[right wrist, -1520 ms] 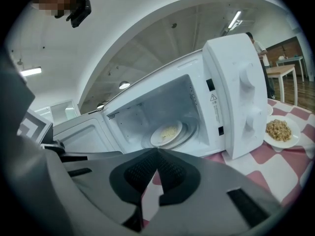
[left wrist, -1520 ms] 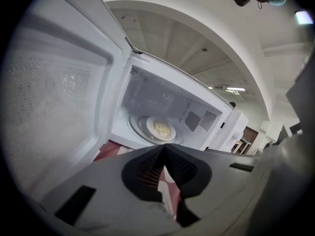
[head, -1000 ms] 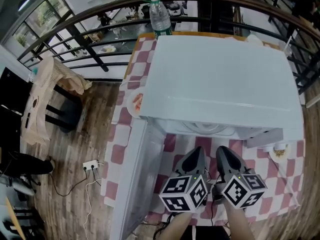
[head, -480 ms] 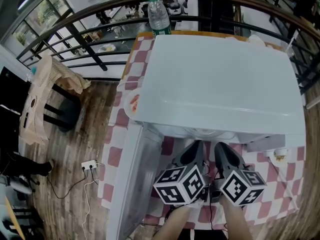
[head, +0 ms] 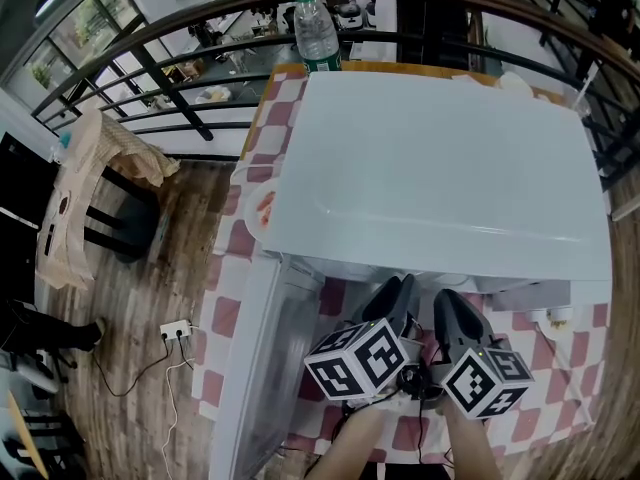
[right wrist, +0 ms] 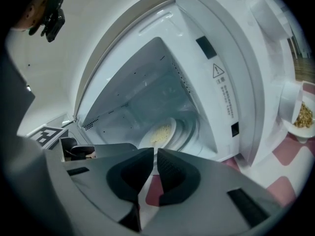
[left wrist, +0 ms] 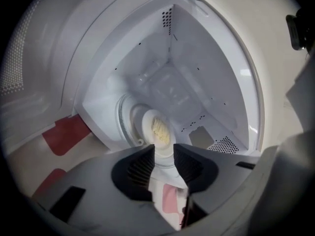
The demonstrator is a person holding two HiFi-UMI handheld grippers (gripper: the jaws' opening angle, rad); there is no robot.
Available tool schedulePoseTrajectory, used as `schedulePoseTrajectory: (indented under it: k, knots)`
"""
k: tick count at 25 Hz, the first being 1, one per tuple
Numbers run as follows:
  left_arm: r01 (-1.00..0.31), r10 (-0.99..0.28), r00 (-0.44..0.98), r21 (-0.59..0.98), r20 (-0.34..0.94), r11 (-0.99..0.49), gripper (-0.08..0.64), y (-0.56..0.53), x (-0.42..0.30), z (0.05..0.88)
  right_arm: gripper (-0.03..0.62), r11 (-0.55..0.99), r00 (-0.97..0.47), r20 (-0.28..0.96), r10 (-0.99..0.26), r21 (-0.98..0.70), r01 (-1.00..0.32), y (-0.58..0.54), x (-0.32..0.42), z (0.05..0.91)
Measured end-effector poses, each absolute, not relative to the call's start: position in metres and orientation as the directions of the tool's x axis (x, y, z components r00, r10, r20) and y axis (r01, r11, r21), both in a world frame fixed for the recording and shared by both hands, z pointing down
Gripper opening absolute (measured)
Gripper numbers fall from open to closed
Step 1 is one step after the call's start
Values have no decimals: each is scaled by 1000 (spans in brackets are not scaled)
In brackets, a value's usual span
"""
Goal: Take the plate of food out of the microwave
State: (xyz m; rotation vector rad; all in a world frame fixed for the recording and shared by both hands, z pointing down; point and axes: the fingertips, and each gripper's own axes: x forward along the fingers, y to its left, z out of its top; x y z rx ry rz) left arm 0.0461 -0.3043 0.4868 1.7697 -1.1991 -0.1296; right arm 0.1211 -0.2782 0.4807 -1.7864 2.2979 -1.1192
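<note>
Water bottle (head: 318,28) at checkered tablecloth's (head: 225,313) far edge; power strip (head: 180,330) on floor (head: 130,298).

Bright daylight is falling on the white box-shaped microwave (head: 440,158) and glaring off its flat top, while the brown wooden plank floor (head: 130,298) is sitting dimmer at the head view's left edge. Both gripper views are bending strongly and fading to black at their corners, and the microwave's cavity is glowing softly, slightly blurred.
</note>
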Motion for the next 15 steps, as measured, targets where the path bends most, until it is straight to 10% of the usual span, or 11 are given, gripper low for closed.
schedulePoseTrajectory:
  k: [15]
  knots:
    - [-559, -767, 506, 827, 395, 57, 175, -318, 44, 499, 43, 83, -352, 407, -843, -548, -832, -281, 124, 486]
